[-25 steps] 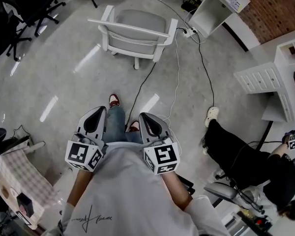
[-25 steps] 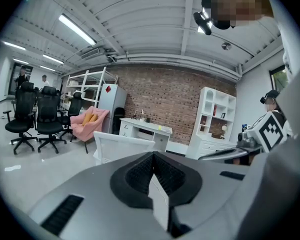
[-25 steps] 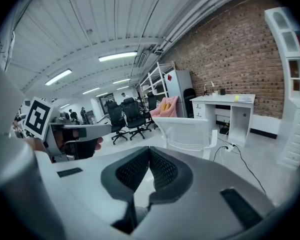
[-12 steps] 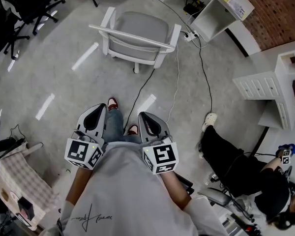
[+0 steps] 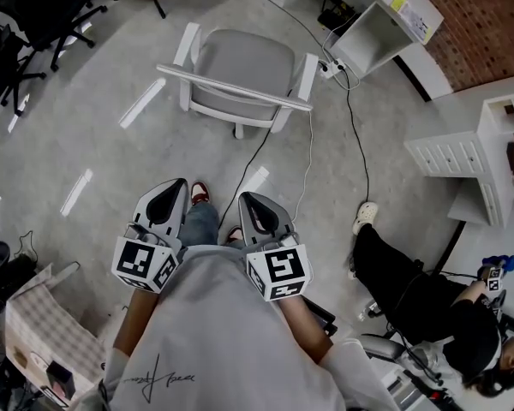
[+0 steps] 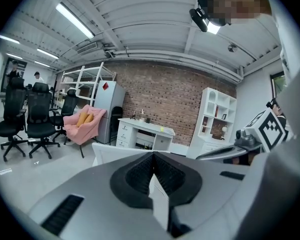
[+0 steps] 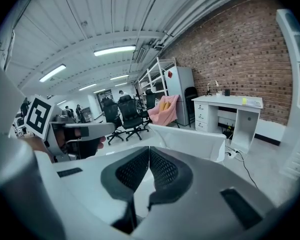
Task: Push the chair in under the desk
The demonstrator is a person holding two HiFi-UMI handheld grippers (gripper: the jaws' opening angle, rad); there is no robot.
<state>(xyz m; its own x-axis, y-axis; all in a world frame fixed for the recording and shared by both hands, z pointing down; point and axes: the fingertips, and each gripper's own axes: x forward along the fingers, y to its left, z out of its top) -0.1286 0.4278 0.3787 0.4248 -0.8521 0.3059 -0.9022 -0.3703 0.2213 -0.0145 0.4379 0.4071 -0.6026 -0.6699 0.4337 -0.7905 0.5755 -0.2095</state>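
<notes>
A white chair (image 5: 240,80) with a grey seat stands on the floor, its back rail toward me and its seat facing the white desk (image 5: 379,15) at the top right. My left gripper (image 5: 175,187) and right gripper (image 5: 247,199) are side by side in front of my body, well short of the chair, both shut and empty. In the left gripper view the chair's back (image 6: 112,153) shows just past the shut left gripper (image 6: 152,157), with the desk (image 6: 145,131) behind. The right gripper (image 7: 149,151) points at the chair (image 7: 190,141) and desk (image 7: 237,109).
Cables and a power strip (image 5: 330,65) lie on the floor between chair and desk. A seated person (image 5: 420,302) is at the right, beside a white drawer unit (image 5: 454,148). Black office chairs (image 5: 34,11) stand at the upper left, and a checked cloth (image 5: 43,332) is at the lower left.
I have walked forward: the chair and desk sit lower and nearer in the head view. Both grippers stay shut and level in front of me. The chair has not shifted on the floor.
</notes>
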